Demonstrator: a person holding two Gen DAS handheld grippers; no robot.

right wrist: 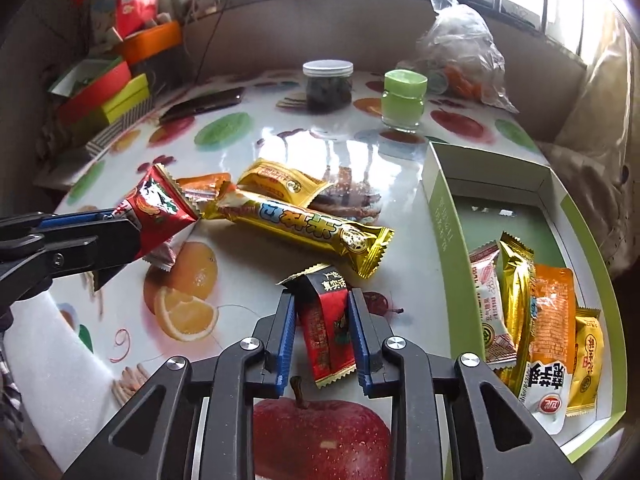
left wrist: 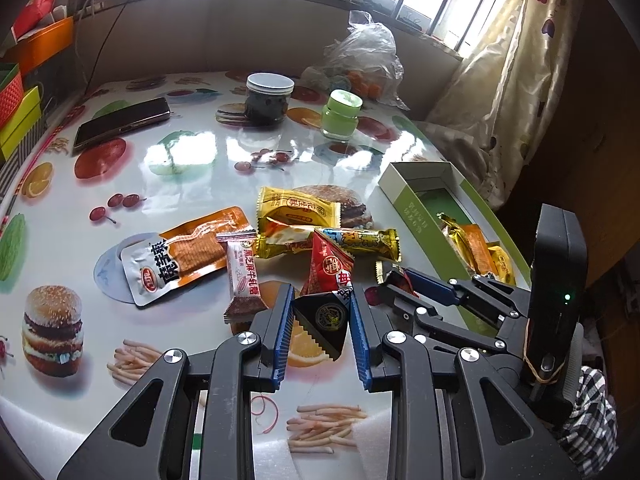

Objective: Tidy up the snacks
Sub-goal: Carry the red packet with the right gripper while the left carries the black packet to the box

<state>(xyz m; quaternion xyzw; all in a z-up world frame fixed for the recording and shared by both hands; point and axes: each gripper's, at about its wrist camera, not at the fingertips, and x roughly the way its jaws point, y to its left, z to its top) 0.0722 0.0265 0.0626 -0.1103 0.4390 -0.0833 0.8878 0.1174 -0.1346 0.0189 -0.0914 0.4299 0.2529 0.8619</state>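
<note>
Red and black foil is between the blue pads of both grippers. In the left wrist view, the left gripper (left wrist: pixel 320 312) has its jaws narrow and closed on a red triangular snack packet (left wrist: pixel 326 280), whose black bottom part sits between the pads at the lower centre of the frame. In the right wrist view, the right gripper (right wrist: pixel 322 320) holds a small red and black snack packet (right wrist: pixel 326 332) between its pads at the lower centre; both pads touch its sides, so the jaws are narrow around it.

Above these, in the middle of the frame, more snacks lie loose on the table (left wrist: pixel 200 152), which has a glossy cloth printed with fruits and burgers: a long gold bar (right wrist: pixel 304 232), a yellow packet (right wrist: pixel 280 184) just behind it, an orange flat packet (left wrist: pixel 188 256) to the left, and a small pink and brown candy (left wrist: pixel 242 276) beside it.

At the right side stands an open green and white box (right wrist: pixel 440 216). Several packets already lie inside it, at its lower end.

Farther, near the top of the frame, there are a jar with a white lid (right wrist: pixel 328 86), a small green jar (right wrist: pixel 403 98), a dark phone (left wrist: pixel 120 124) at the upper left, and a clear plastic bag (right wrist: pixel 460 52) at the upper right.
</note>
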